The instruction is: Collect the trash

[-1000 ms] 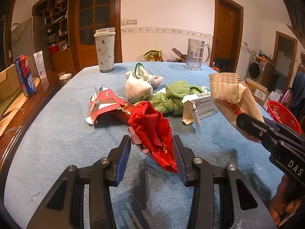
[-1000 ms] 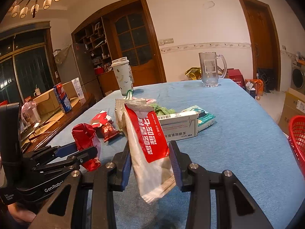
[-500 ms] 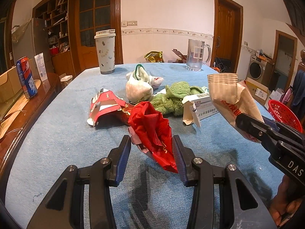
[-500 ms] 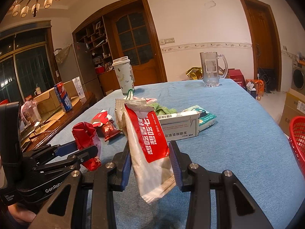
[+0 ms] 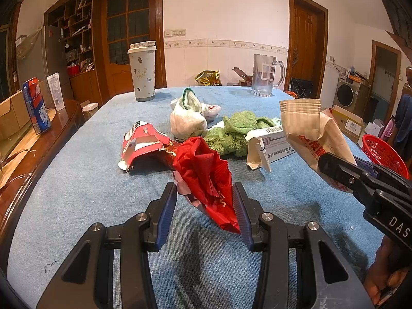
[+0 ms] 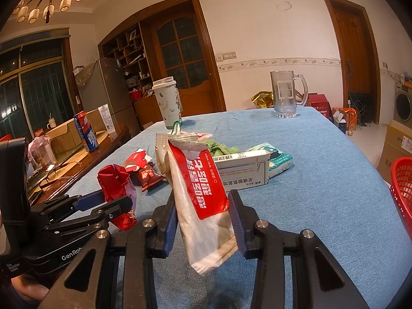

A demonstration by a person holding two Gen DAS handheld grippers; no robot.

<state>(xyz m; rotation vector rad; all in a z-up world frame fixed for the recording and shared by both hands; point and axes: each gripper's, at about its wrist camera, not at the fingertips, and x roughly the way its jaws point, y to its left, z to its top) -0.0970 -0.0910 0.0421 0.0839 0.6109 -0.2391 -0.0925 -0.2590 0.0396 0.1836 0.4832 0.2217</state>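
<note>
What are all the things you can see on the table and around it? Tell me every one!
red crumpled wrapper: one, red, held in the left gripper
wet wipe packet: one, beige and red, held in the right gripper
torn carton: one, red and white, on the table
white cloth bundle: one, white, mid table
green cloth: one, green, mid table
medicine box: one, white, beside the green cloth
tumbler: one, white, far left
glass mug: one, clear, far right
basket: one, red, off the right edge
table: one, blue
left gripper: one, black
right gripper: one, black
</note>
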